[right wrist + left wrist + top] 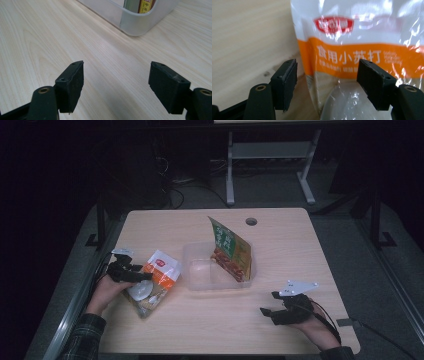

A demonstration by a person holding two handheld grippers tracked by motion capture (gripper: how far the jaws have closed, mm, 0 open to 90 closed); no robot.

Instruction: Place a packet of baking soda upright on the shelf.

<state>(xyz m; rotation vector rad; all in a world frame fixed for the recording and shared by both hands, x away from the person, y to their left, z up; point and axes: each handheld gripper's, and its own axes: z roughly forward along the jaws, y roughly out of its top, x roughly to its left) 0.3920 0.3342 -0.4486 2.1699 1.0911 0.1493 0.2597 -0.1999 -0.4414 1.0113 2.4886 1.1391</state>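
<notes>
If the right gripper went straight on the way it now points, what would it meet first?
Probably the clear plastic container: the right gripper, jaws open and empty, faces its near corner across bare table. It sits slightly off-centre, so it may only graze that corner.

Two food packets are sitting out: an orange-white packet (154, 282) left, a green packet (231, 249) standing in one clear tub (199, 281). Two grippers are flanking them.

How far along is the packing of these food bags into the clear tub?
One green bag already stands in the clear tub. The left tool is open around the orange-and-white bag, which lies on the table outside the tub, so it remains to be packed. The right tool rests open, empty.
</notes>
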